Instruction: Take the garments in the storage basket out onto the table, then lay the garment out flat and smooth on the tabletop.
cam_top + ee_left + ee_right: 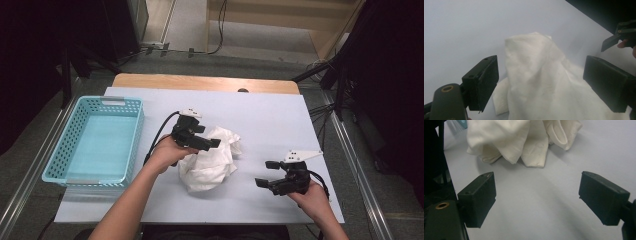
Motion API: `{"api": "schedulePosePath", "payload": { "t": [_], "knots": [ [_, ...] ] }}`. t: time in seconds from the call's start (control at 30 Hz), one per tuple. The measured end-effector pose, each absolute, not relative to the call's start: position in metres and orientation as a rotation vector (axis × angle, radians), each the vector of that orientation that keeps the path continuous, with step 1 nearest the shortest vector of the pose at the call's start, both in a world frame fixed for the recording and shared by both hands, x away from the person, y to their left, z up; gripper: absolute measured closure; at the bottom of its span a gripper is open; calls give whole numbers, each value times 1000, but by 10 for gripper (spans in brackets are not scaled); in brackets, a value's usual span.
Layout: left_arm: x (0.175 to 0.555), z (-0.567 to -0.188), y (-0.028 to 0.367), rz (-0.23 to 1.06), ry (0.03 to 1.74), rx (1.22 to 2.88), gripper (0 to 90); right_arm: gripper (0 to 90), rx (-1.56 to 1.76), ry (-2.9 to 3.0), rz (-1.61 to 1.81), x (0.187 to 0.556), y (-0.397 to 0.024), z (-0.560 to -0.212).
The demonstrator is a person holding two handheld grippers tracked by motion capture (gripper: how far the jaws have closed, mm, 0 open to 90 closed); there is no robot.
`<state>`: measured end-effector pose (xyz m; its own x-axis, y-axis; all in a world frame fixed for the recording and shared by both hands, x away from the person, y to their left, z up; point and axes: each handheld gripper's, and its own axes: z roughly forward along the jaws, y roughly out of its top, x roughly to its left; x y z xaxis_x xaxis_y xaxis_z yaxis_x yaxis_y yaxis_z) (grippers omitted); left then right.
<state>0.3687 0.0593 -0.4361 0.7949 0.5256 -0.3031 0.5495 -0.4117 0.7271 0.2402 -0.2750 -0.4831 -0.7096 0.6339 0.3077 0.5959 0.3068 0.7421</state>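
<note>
Currently, a crumpled white cloth (210,160) is seen lying in a loose heap near the middle of a pale desk (270,120). It has not been folded or flattened, and it has not been placed in the turquoise basket (95,140), which stands bare at the left edge. The left gripper (212,143) is held just above the cloth; its jaws are spread wide on either side of a raised fold, and no pressure on the fabric can be made out. The right gripper (267,173) is held apart from the cloth, jaws open over bare desk. Most of the work is judged to remain.
</note>
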Motion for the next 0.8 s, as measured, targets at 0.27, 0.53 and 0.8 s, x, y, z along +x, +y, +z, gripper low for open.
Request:
{"api": "schedulePosePath", "payload": {
  "t": [0.27, 0.53, 0.8],
  "knots": [
    [359, -427, 67, -26, 813, 2126, 135, 128, 1178, 2510, 1386, 241, -275, -483],
    [349, -427, 72, -26, 808, 2129, 217, 128, 1174, 2519, 1377, 242, -274, -484],
    [330, -424, 78, -9, 794, 2129, 233, 128, 1161, 2526, 1381, 245, -271, -484]
  ]
}}
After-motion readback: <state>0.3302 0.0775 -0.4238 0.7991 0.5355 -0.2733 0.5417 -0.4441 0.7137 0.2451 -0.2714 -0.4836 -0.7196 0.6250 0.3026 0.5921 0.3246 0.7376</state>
